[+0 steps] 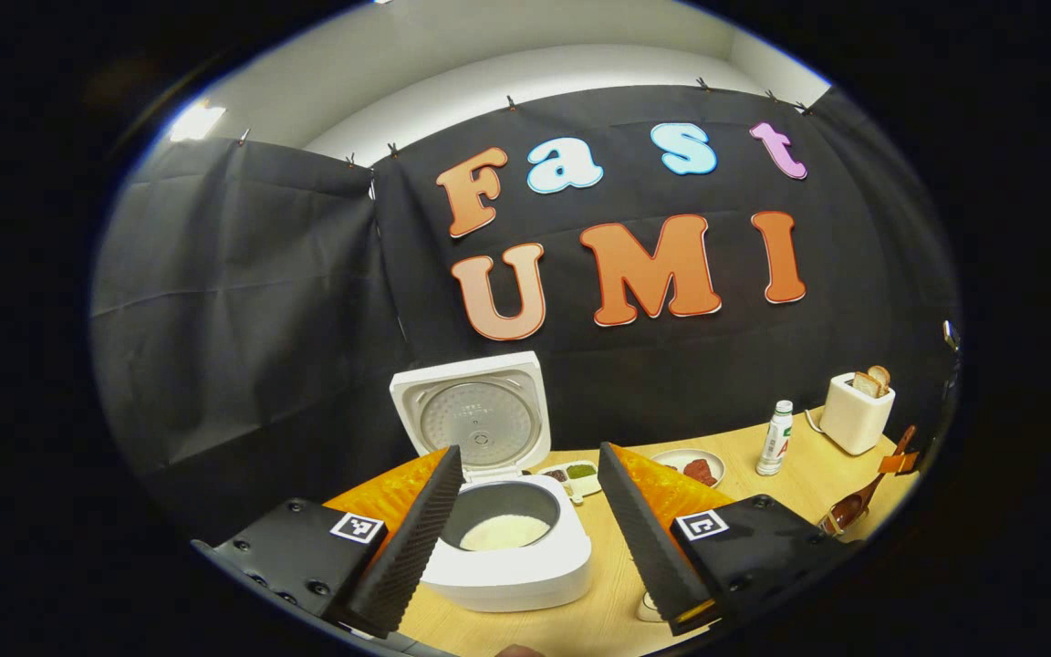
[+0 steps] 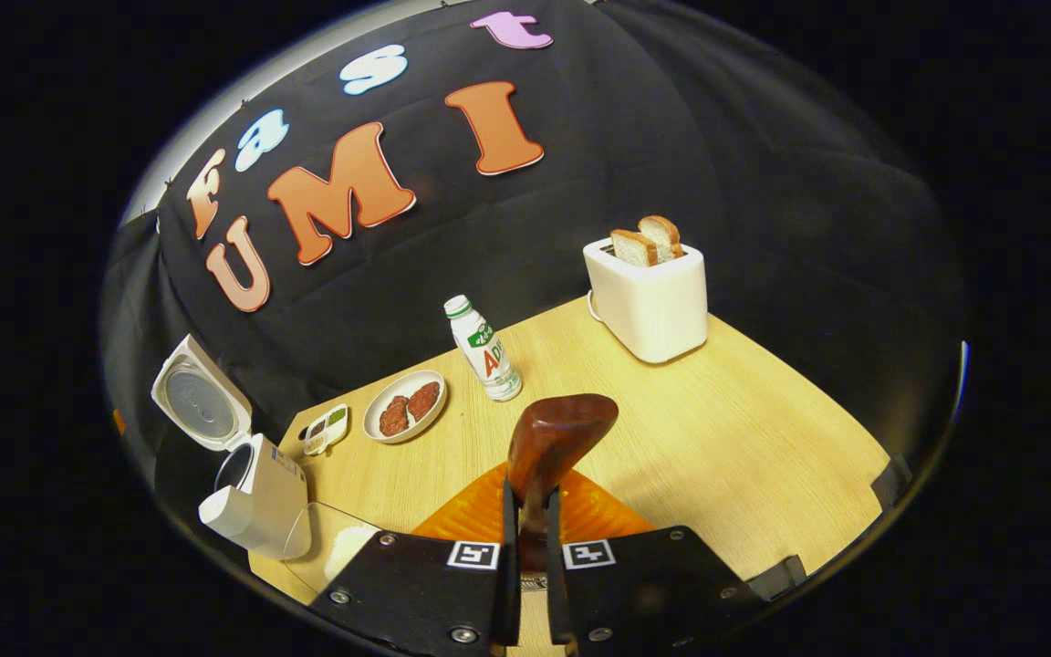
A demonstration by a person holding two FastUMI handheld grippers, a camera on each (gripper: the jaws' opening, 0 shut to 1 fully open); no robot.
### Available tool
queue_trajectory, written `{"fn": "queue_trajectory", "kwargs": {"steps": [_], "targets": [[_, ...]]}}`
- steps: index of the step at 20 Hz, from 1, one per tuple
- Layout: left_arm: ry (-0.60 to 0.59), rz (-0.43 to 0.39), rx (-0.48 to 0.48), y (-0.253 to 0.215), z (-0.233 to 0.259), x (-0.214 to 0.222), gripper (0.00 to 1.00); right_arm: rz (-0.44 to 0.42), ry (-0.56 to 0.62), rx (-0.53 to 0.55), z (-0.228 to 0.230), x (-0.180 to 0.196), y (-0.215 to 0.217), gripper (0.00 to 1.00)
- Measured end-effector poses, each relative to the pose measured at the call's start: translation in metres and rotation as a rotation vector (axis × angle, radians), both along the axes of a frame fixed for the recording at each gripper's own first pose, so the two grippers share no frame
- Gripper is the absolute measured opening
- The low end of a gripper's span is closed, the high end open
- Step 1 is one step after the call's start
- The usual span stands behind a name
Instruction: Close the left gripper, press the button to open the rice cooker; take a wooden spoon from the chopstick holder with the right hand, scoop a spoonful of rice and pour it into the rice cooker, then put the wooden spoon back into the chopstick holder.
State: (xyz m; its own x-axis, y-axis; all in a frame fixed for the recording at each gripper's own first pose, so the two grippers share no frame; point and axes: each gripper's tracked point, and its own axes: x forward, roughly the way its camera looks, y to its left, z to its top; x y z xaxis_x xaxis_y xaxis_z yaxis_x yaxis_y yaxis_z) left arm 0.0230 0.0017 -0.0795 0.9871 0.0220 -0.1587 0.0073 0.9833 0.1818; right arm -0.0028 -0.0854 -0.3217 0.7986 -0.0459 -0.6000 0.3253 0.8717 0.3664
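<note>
Wooden spoon (image 2: 555, 440): handle clamped between the right gripper (image 2: 525, 538) fingers, long axis running forward, bowl end up, above the surface (image 2: 744, 429). Rice cooker (image 1: 507, 547): lid upright, rice inside. Left gripper (image 1: 525, 538): fingers wide apart, holding nothing.

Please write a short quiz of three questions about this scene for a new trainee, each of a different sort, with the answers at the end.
1. True or false: the lid of the rice cooker is closed.
2. What does the right gripper hold? A) the bottle B) the wooden spoon C) the plate
3. Fill in the missing word: two slices of bread stand in the ______.

Key
1. False; the lid stands open and rice shows in the pot.
2. B; both fingers press on the wooden spoon, while the bottle and the plate stand on the table.
3. toaster
</note>
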Motion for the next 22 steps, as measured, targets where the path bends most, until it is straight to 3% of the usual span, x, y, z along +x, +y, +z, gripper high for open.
{"fn": "queue_trajectory", "kwargs": {"steps": [7,13,15,18,22], "targets": [[-0.050,0.084,0.001,0.034,0.030,0.010,0.98,0.010,0.011,0.062,-0.024,-0.001,-0.001,0.16],[-0.046,0.105,-0.094,0.055,0.046,0.038,0.96,-0.008,0.035,0.079,-0.033,-0.009,-0.007,0.19],[-0.047,0.111,-0.095,0.061,0.051,0.054,1.00,-0.021,0.064,0.070,-0.034,-0.015,-0.014,0.22],[-0.039,0.086,-0.115,0.058,0.052,0.080,1.00,-0.057,0.065,0.035,-0.024,-0.016,-0.026,0.52],[0.006,0.071,-0.157,0.060,0.041,0.120,1.00,-0.124,0.015,-0.018,0.012,-0.027,-0.047,0.66]]}}
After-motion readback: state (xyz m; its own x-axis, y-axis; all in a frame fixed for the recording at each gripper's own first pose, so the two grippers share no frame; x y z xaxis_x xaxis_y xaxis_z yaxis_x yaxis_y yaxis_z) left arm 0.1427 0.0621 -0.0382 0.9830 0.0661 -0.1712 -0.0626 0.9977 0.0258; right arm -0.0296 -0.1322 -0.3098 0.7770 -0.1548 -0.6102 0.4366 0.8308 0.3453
